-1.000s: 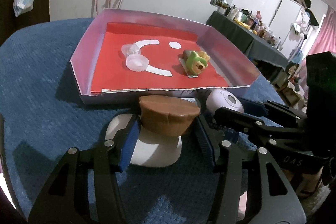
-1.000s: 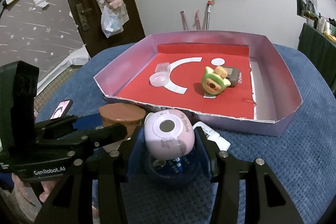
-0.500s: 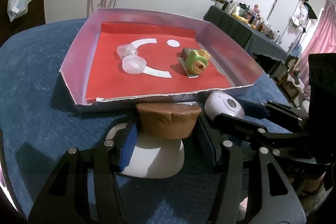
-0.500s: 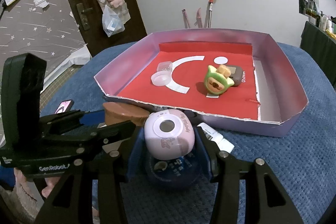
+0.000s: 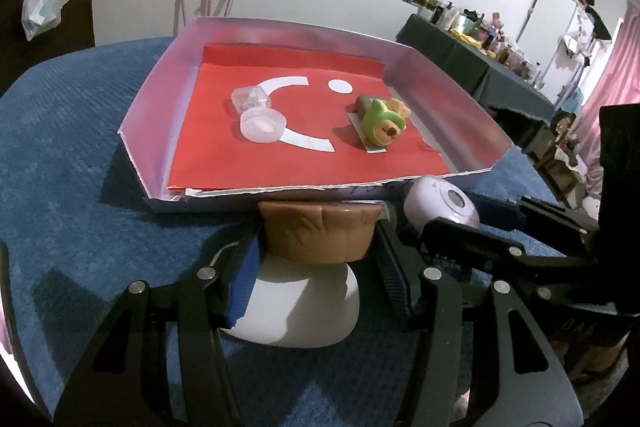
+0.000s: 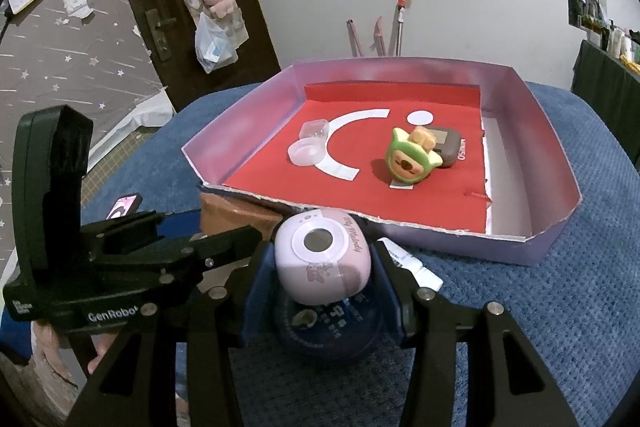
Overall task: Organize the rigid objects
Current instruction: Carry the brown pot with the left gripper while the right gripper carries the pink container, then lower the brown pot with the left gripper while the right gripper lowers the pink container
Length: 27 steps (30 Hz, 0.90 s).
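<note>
My left gripper (image 5: 318, 269) is shut on the brown cap (image 5: 318, 235) of a white bottle (image 5: 296, 311), just before the tray's near wall. To its right, my right gripper (image 6: 322, 285) is shut on a pink round toy (image 6: 322, 263), which shows in the left view as the pink toy (image 5: 440, 203). A dark blue round piece (image 6: 328, 323) sits under the toy; I cannot tell whether they are joined. The purple tray (image 5: 160, 107) with red lining holds a clear capsule in two halves (image 5: 258, 115) and a green toy (image 5: 384, 127) lying against a brown case (image 6: 448, 145).
Everything rests on a blue cloth-covered table (image 5: 60, 155). A white tube (image 6: 412, 263) lies between the right gripper and the tray wall (image 6: 556, 131). A phone (image 6: 124, 207) lies at the table's left edge. A person's hand (image 6: 100, 359) holds the left gripper (image 6: 160, 251).
Both grippers keep their hold. The tray sits slightly lower and closer in both views, so both cameras have risen and edged forward a little.
</note>
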Available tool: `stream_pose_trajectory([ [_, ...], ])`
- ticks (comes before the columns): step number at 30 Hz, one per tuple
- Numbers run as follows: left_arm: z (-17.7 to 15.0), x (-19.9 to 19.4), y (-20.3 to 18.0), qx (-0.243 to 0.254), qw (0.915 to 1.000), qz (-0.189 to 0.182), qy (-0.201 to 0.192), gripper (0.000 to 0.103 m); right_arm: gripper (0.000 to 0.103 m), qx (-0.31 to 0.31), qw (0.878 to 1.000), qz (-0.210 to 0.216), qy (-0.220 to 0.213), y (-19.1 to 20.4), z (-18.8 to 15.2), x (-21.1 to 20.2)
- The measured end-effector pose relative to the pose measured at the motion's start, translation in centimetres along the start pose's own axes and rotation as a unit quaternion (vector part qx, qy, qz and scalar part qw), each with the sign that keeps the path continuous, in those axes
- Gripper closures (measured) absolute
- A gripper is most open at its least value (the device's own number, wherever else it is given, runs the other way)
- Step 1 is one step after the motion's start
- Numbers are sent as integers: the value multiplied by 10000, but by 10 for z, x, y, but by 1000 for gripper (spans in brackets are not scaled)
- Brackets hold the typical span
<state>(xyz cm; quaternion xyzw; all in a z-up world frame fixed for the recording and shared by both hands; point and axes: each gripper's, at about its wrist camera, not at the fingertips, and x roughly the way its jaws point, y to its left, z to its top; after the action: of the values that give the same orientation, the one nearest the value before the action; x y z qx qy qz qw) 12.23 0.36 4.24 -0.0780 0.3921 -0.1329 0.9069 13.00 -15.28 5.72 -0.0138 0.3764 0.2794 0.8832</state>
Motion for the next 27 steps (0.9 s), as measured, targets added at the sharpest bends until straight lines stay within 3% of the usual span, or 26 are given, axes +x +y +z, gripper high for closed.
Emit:
stream_pose_trajectory([
  [14,10,-26,-4,3,9993,-98,-359,50,51,28,9998,123,-123,5,7,-13],
  [27,36,-10,-3,69,9996,-54,-258,50,51,85,9997,177,-127,-3,31,-14],
])
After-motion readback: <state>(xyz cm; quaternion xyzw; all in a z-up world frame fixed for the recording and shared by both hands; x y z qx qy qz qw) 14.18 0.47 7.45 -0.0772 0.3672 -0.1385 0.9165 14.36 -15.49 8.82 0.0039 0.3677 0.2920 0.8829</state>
